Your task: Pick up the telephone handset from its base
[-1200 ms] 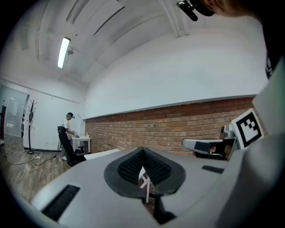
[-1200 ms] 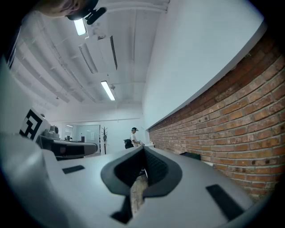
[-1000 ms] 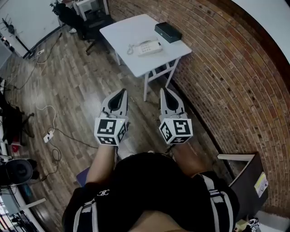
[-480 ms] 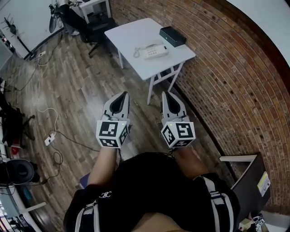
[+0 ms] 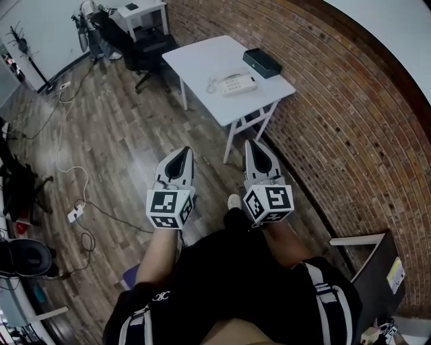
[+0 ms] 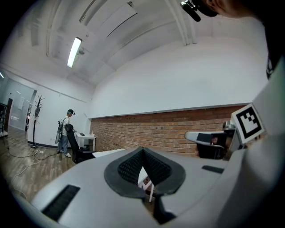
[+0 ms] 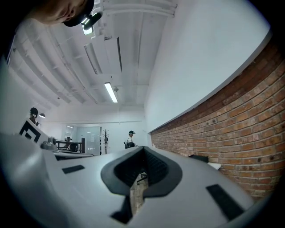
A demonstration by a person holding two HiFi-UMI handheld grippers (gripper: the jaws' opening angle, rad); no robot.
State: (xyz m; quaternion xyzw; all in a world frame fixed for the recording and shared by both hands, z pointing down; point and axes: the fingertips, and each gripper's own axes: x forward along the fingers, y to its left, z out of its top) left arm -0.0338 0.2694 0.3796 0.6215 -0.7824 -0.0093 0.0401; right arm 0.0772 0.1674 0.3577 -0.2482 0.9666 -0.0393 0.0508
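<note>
A white telephone point(image 5: 234, 83) with its handset resting on the base lies on a small white table point(image 5: 202, 57) far ahead in the head view. Both grippers are held level in front of my body, well short of the table. The left gripper point(image 5: 182, 151) is shut and holds nothing. The right gripper point(image 5: 254, 143) is shut as well, with nothing in it. In the left gripper view the left gripper point(image 6: 142, 149) shows its pads meeting, with a table leg beyond. In the right gripper view the right gripper point(image 7: 143, 148) points along the brick wall.
A black box point(image 5: 262, 63) sits on the table's far corner. The brick wall point(image 5: 350, 128) runs along the right. A black office chair point(image 5: 147, 47) and another white desk point(image 5: 138, 9) stand beyond. Cables point(image 5: 75, 210) trail over the wooden floor at left. A person point(image 6: 66, 133) stands far off.
The table with the telephone has drifted right and slightly down in the head view as I move toward it. Both grippers stay shut, side by side.
</note>
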